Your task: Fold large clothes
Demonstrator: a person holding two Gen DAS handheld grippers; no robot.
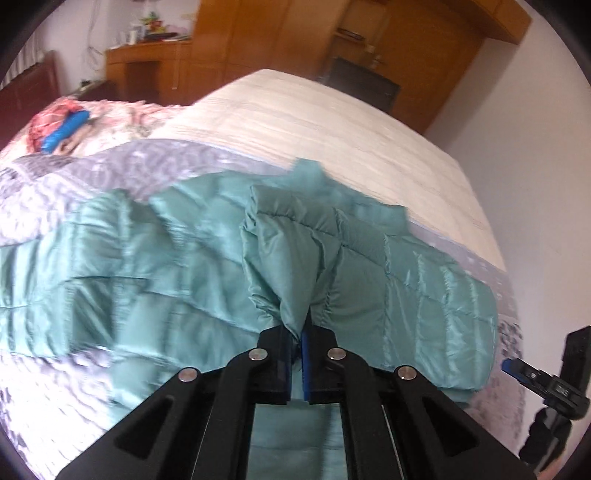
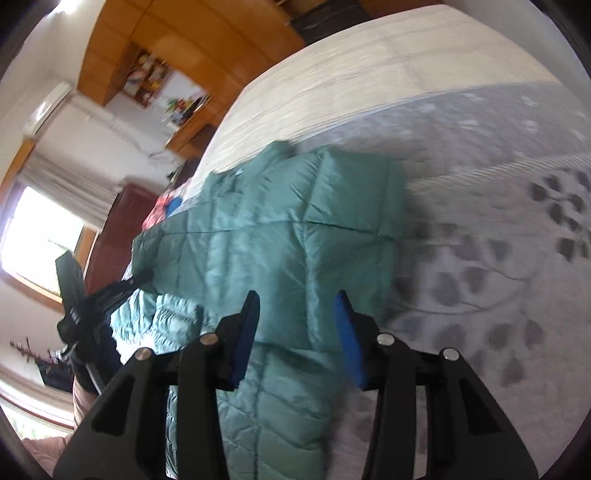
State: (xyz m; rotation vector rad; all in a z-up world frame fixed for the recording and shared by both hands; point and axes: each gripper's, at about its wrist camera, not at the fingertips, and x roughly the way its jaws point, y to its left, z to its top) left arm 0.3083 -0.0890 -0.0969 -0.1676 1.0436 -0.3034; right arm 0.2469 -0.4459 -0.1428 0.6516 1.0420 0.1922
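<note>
**Q:** So, grippers first: what are they doing?

**Me:** My left gripper [image 1: 297, 334] is clamped tight on a pinched fold of the puffer jacket [image 1: 184, 258]. The fabric bunches into gathers right at the blue pads [image 1: 306, 365] and rises in a puffy hump above them. My right gripper [image 2: 297, 317] has its jaws apart, nothing pressed between them; the jacket just lies below the gap. Its black arms carry round silver rivets.

**Q:** Jacket look?

**Me:** Teal-green, shiny, slick nylon, quilted in rectangular padded cells with stitched seams. Large, sprawled lengthwise, the stand collar [image 1: 310, 171] at the far end. In the right wrist view one part lies doubled over the body, with a paler, glossier patch near the left gripper.

**Q:** Where is it?

**Me:** On the bed, lying on a grey-white bedspread [image 2: 498, 258] with a dark leaf print. Beyond that, a cream striped sheet [image 1: 332, 118], flat and smooth.

**Q:** Anything further out?

**Me:** A rumpled floral quilt [image 1: 122, 118] with something blue [image 1: 66, 131] on it, and orange-brown wooden cabinets [image 1: 258, 33] along the wall. Edges blurred.
</note>
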